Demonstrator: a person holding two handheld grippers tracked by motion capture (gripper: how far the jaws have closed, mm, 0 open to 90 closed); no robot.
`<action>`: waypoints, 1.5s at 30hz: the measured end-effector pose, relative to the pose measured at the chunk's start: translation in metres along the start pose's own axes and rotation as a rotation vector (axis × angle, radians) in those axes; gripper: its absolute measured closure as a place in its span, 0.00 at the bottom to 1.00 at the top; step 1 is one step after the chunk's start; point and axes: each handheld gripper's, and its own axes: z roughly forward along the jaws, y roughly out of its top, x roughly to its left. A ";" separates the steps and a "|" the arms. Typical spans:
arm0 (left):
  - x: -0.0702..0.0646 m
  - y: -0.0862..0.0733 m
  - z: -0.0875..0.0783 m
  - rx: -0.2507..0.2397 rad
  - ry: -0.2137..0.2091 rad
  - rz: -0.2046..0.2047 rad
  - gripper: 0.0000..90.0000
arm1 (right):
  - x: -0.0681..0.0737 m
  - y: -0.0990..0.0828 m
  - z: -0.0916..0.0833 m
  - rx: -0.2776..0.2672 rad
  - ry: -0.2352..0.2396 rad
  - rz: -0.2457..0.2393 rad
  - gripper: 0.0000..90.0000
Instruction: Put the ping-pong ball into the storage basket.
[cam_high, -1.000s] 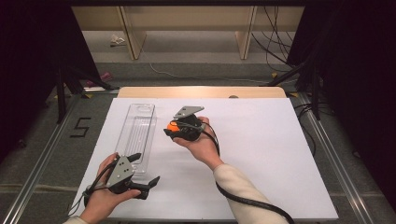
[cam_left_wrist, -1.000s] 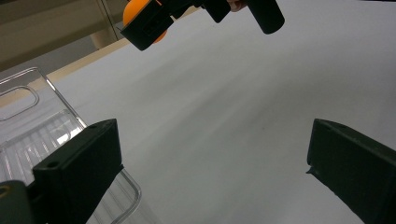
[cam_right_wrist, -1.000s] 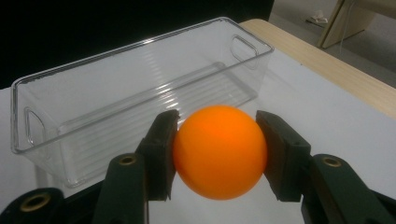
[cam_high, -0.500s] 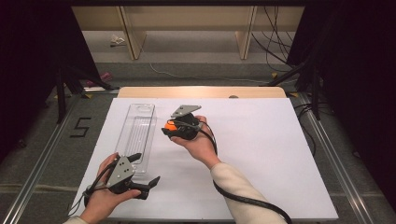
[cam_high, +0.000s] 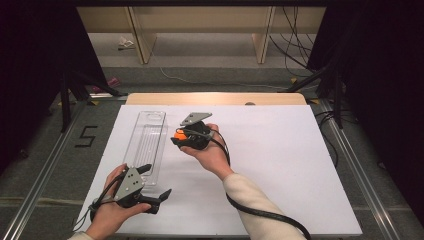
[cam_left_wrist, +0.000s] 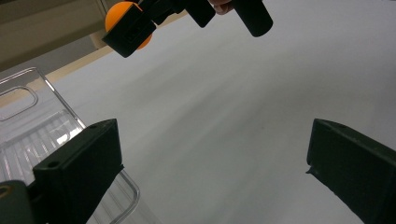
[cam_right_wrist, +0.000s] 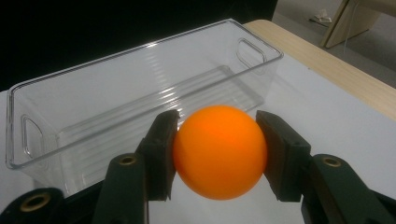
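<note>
Carried orange ball (cam_right_wrist: 219, 151) clamped in right gripper (cam_high: 181, 137) beside clear bin (cam_high: 146, 145); left gripper (cam_high: 156, 182) gaped empty. Probably needed: over rim, release.

Orange ball (cam_right_wrist: 219, 157) between black claw (cam_right_wrist: 217, 154) jaws; clear ribbed bin (cam_right_wrist: 140, 93) (colourless); white table (cam_high: 280, 150), tan edge.

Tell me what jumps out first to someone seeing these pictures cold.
The orange ball grabs the eye, pinched between the jaws of the right gripper, held just right of the clear plastic bin. That long empty bin lies on the white table, left of centre. The left gripper sits at the bin's near end, jaws wide apart and holding nothing.
</note>
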 end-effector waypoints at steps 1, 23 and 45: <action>0.000 0.000 0.000 0.000 0.000 0.000 0.03 | 0.000 0.000 0.000 -0.002 0.000 0.001 0.57; 0.000 0.000 0.000 0.001 -0.002 0.002 0.03 | 0.002 0.010 0.008 -0.003 0.003 -0.011 0.57; -0.001 0.000 0.000 0.000 -0.004 0.007 0.03 | 0.004 0.020 0.015 -0.006 0.007 -0.018 0.57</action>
